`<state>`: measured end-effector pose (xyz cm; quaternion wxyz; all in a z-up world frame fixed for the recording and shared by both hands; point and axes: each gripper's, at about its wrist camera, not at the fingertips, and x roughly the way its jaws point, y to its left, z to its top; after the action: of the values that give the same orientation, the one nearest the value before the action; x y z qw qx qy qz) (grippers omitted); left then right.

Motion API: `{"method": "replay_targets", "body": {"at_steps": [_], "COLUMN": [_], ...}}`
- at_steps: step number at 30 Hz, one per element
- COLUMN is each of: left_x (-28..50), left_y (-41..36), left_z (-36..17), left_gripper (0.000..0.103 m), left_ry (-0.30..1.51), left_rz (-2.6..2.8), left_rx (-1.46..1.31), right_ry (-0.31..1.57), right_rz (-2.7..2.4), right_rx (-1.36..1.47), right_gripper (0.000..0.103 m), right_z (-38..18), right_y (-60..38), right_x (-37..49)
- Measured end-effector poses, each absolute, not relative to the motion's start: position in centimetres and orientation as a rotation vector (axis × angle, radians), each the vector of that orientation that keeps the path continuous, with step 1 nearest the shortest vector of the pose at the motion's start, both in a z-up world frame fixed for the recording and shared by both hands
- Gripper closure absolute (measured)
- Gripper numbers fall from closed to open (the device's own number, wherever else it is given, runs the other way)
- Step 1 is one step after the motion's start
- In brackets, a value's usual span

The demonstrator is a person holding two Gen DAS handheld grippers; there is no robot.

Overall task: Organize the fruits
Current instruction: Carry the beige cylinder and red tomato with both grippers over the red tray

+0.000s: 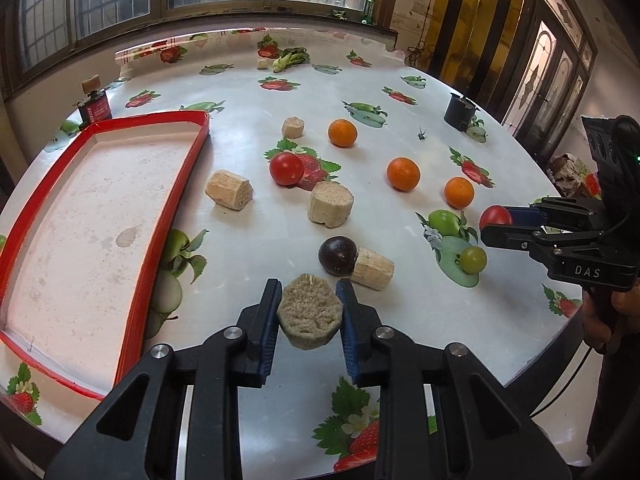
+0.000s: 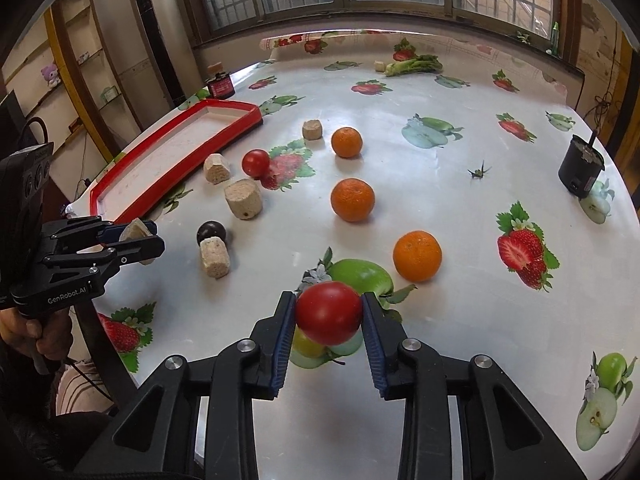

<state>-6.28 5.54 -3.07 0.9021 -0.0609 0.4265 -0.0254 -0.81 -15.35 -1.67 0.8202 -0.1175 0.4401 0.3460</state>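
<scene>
My left gripper (image 1: pixel 310 292) is shut on a beige fibrous chunk (image 1: pixel 310 316), held just above the table's near edge. Off to its left lies the red-rimmed tray (image 1: pixel 160 216) with nothing in it. My right gripper (image 2: pixel 329 304) is shut on a red tomato (image 2: pixel 328 312), lifted over a small green fruit (image 1: pixel 473 259). On the table lie three oranges (image 2: pixel 352 200), a second tomato (image 1: pixel 286 168), a dark plum (image 1: pixel 337 255) and several more beige chunks (image 1: pixel 331 204). One chunk (image 1: pixel 374 269) touches the plum.
A black cup (image 1: pixel 460 112) stands at the far right and a red jar (image 1: pixel 94 106) behind the tray. Leafy greens (image 1: pixel 290 58) lie near the far edge. The round table's rim curves close under both grippers. A hand holds each gripper's handle.
</scene>
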Motion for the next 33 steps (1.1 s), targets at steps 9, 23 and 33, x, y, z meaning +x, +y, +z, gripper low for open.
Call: {"method": "replay_targets", "body": {"at_steps": [9, 23, 33], "left_x": [-7.6, -9.4, -10.7], "left_y": [7.2, 10.7, 14.5], "left_z": [-1.9, -0.9, -0.5], "left_gripper": [0.078, 0.078, 0.078], "left_ry": [0.847, 0.807, 0.778], "left_rz": [-0.011, 0.067, 0.143], "left_rx": [-0.142, -0.181, -0.233], "right_ry": [0.918, 0.886, 0.883], "right_rz": [0.79, 0.895, 0.973], "right_rx": [-0.272, -0.287, -0.313], "right_gripper": [0.07, 0.07, 0.07], "right_z": [-0.8, 0.7, 1.2], "right_y": [-13.1, -8.6, -4.3], "right_x": [-2.0, -3.6, -3.8]}}
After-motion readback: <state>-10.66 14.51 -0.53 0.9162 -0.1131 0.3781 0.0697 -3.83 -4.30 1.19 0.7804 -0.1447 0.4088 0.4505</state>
